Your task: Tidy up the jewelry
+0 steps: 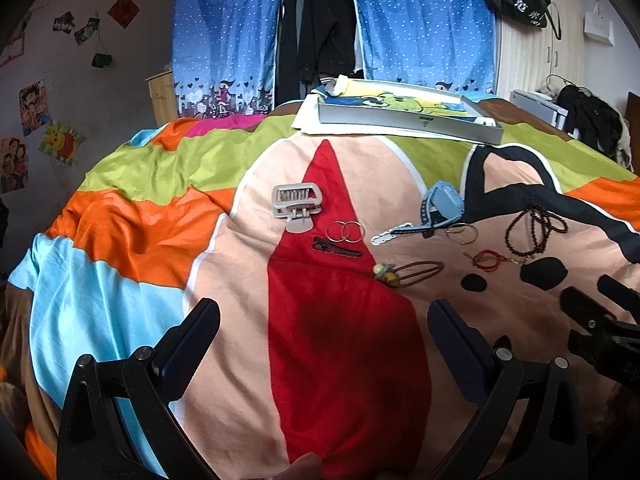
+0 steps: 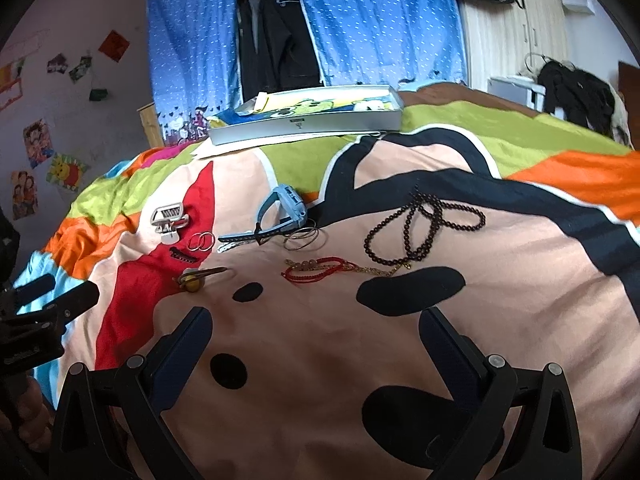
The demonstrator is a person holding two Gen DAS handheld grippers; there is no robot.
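While the left gripper hovers above the near edge of the bed with its jaws spread wide and empty, the left wrist view shows the jewelry lying mid-bed: a grey hair claw, a pair of hoop rings just below it, a dark hair clip, and a beaded hair tie. Toward the right edge lie a blue watch, thin bangles, a red cord bracelet and a dark bead necklace. A grey tray rests at the far edge.

In the right wrist view, the right gripper also hangs over the near edge, jaws parted and holding nothing. The bead necklace lies ahead of it, the red cord bracelet just nearer, the bangles beside the watch. The hair claw lies toward the left edge.
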